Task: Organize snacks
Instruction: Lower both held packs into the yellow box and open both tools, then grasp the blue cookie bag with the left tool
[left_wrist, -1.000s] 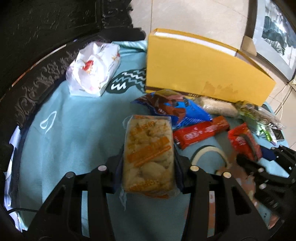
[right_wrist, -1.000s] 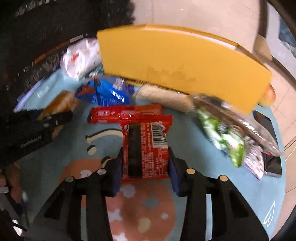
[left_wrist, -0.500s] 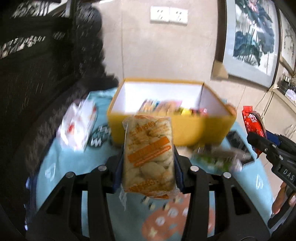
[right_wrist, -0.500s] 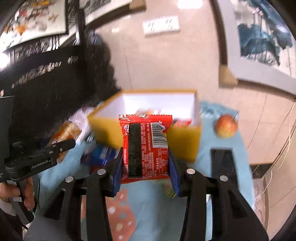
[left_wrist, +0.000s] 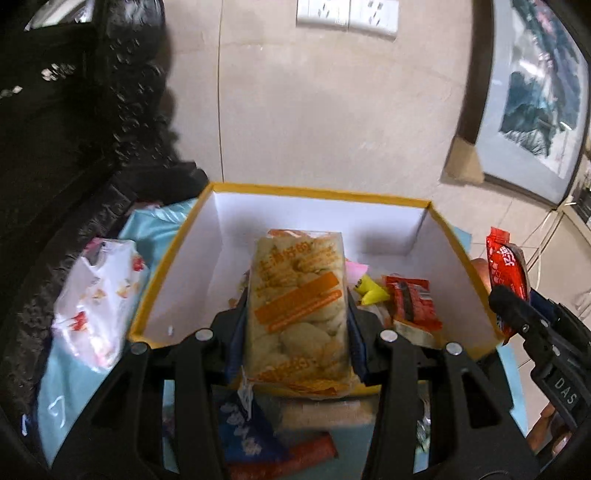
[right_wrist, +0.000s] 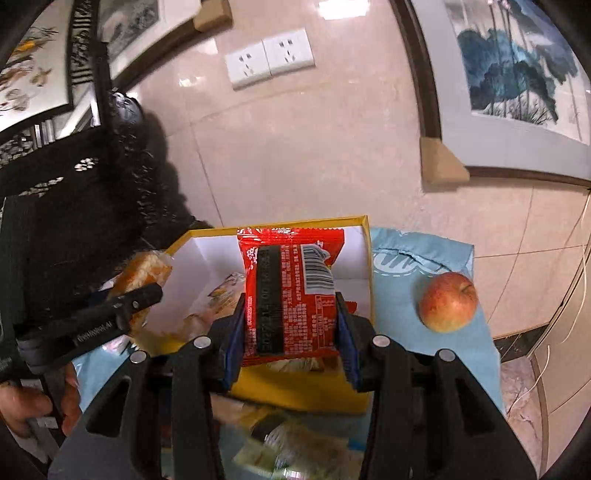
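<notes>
Here, working outward from the fingers:

Left gripper: our jaws are easing apart, with the pastry packet between the blue pads; the pads look to be touching its two long sides.
Pastry packet, axis: its long axis runs straight away from our fingers, far end pointing into the box.
Right gripper: our jaws are opening a little, the red snack packet between the pads, gripped across its width.
Red snack packet, axis: upright in the right wrist view, barcode face toward the camera, top edge out past the fingertips.
Yellow box: open, white inside, directly ahead of and below both packets; its near wall sits under our left fingertips.
Box contents: a red wrapper and a yellow wrapper already lie on the floor of it.
Nearer hand: we judge the left packet farther over the opening; the right packet hangs above the near right corner.
Coming move: we judge that both packets need only fall forward and down into the box.
Outside the box: an apple on the blue cloth, well clear to the right; a white bag to the left.
</notes>
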